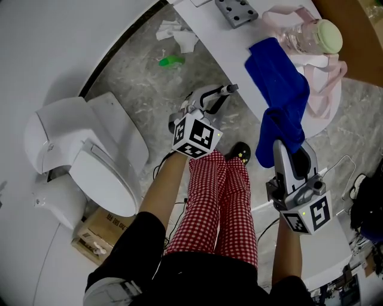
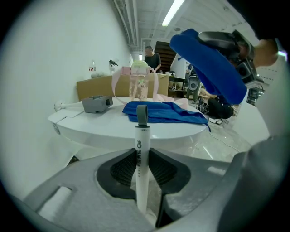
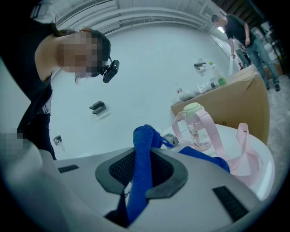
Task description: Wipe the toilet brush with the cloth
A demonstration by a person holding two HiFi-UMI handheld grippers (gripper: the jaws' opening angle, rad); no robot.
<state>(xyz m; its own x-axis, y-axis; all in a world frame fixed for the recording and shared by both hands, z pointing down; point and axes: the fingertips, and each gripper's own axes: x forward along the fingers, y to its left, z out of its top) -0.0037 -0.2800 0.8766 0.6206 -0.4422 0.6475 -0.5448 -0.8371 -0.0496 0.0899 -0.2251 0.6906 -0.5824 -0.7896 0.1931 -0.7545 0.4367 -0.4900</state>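
A white toilet brush handle (image 2: 142,136) with a grey loop on top stands upright between the pads of my left gripper (image 2: 143,176), which is shut on it. The brush head is hidden below the jaws. In the head view the left gripper (image 1: 212,98) is held over the floor beside the table, with the handle's tip (image 1: 230,88) poking out. My right gripper (image 1: 290,152) is shut on a fold of the blue cloth (image 1: 281,89). The rest of the cloth (image 2: 163,111) trails onto the table. In the right gripper view the cloth (image 3: 144,145) rises between the pads of the right gripper (image 3: 141,174).
A white table (image 1: 221,36) carries a bottle with pink straps (image 1: 311,36) and a grey block (image 1: 236,12). A toilet (image 1: 90,167) stands at the left beside a cardboard box (image 1: 99,230). The person's legs in red checked trousers (image 1: 218,197) are below the grippers.
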